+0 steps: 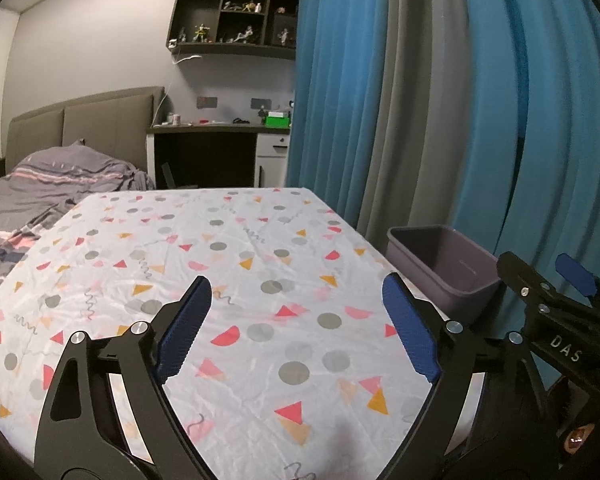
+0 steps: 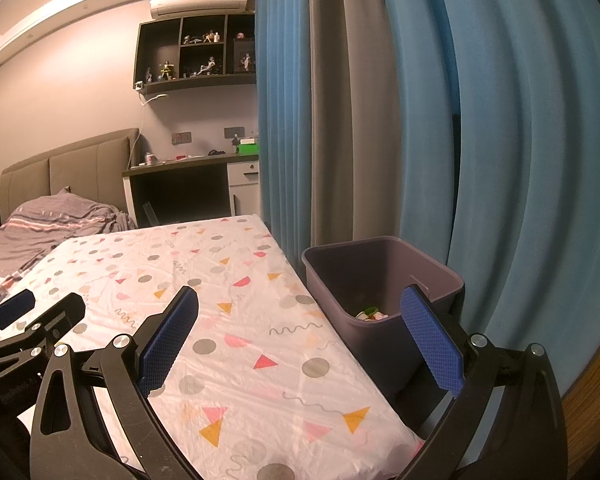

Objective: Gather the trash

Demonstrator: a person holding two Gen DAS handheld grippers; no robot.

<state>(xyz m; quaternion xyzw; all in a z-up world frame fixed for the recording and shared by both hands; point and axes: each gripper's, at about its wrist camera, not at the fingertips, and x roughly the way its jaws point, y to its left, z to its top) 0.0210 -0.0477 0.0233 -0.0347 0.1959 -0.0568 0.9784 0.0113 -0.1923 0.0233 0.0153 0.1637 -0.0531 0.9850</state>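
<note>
A dark purple bin [image 2: 384,280] stands on the floor against the right side of the table [image 2: 228,320], which wears a white cloth with coloured shapes. Some trash [image 2: 371,314], white with red and green, lies at the bin's bottom. My right gripper [image 2: 300,332] is open and holds nothing; its right finger hangs in front of the bin's near wall and its left finger is over the cloth. My left gripper [image 1: 298,320] is open over the cloth with nothing between its blue pads. The bin [image 1: 444,264] shows at the right of the left wrist view, where the right gripper [image 1: 548,296] also juts in.
Blue and grey curtains [image 2: 420,120] hang close behind the bin. A bed [image 1: 28,200] with grey bedding lies to the left of the table. A desk [image 1: 216,136] and a wall shelf with figurines stand at the far wall.
</note>
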